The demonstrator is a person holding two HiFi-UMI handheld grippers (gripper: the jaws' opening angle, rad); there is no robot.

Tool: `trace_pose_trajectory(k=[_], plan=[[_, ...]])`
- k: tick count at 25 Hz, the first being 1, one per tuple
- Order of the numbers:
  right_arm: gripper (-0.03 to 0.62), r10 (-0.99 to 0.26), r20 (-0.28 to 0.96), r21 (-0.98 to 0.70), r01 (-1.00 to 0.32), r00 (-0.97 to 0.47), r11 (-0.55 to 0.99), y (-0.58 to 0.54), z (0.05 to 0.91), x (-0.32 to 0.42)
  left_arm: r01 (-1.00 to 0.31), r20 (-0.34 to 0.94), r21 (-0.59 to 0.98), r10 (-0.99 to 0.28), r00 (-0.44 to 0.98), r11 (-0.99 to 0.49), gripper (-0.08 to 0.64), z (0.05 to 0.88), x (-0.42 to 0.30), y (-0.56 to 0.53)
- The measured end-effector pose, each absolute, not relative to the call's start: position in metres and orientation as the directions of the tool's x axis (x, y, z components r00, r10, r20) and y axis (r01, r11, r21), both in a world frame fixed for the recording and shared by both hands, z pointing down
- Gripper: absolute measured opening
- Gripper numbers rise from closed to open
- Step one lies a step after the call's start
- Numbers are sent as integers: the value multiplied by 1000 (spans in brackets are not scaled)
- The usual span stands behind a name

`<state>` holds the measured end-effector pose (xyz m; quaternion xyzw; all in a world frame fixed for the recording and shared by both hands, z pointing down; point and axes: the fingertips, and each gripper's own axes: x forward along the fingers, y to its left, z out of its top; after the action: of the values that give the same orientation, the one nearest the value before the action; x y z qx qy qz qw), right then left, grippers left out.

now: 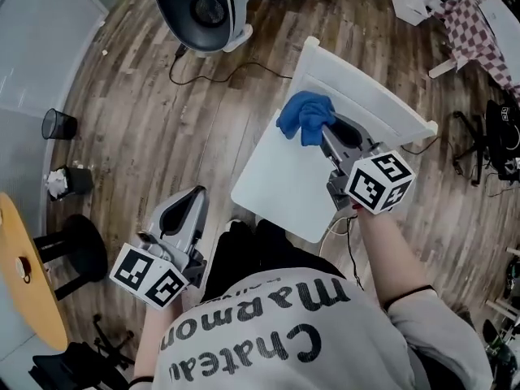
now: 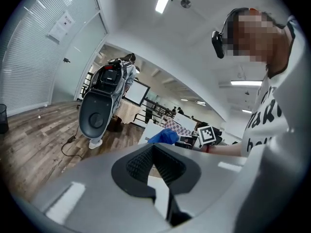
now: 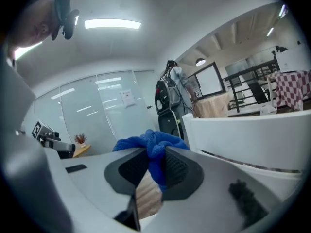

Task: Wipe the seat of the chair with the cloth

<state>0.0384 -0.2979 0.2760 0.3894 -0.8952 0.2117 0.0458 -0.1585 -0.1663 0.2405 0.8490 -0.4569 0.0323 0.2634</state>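
**Right tool clamped on the blue cloth, far end of the seat**

My right tool (image 1: 329, 135) is clenched on the blue cloth (image 1: 305, 116). One fold is pinched between the pads, and the rest bunches out past the tips. The bundle lies at the far end of the white chair seat (image 1: 276, 181), close to the foot of the backrest (image 1: 370, 96) that rises just beyond the tool. I can't make out how much cloth actually presses on the seat, because its underside is hidden. Behind the tips, the seat runs bare back toward me, and the chair's legs are out of sight beneath it.

My left tool (image 1: 193, 197) hangs off the seat's left side over the wooden floor (image 1: 138, 96). Its jaws are closed together with nothing between them, well apart from the cloth. Far ahead of it stands a grey shell-shaped unit (image 1: 199, 6), cut off by the top edge, and I can't tell what it is.
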Motion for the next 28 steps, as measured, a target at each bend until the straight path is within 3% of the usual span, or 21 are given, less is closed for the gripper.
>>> trace_pose_trajectory(k=[8,14,18,28], plan=[[84,-670,414,-307,-787,-616,535,-323,378,20,-694,202,493,-707,678,-524,3,306,-173,-214],[84,-641,592,-242,-866,-489,437,-331,480,19,-602,269,517,-552,789,-608,3,382,-164,-242],[84,-621,684,-154,-908,-382,389,-344,544,19,-573,315,584,-491,812,-575,3,428,-166,-256],[84,-520,810,54,-849,-270,526,-375,638,-14,-514,370,646,-357,858,-564,3,485,-151,-255]])
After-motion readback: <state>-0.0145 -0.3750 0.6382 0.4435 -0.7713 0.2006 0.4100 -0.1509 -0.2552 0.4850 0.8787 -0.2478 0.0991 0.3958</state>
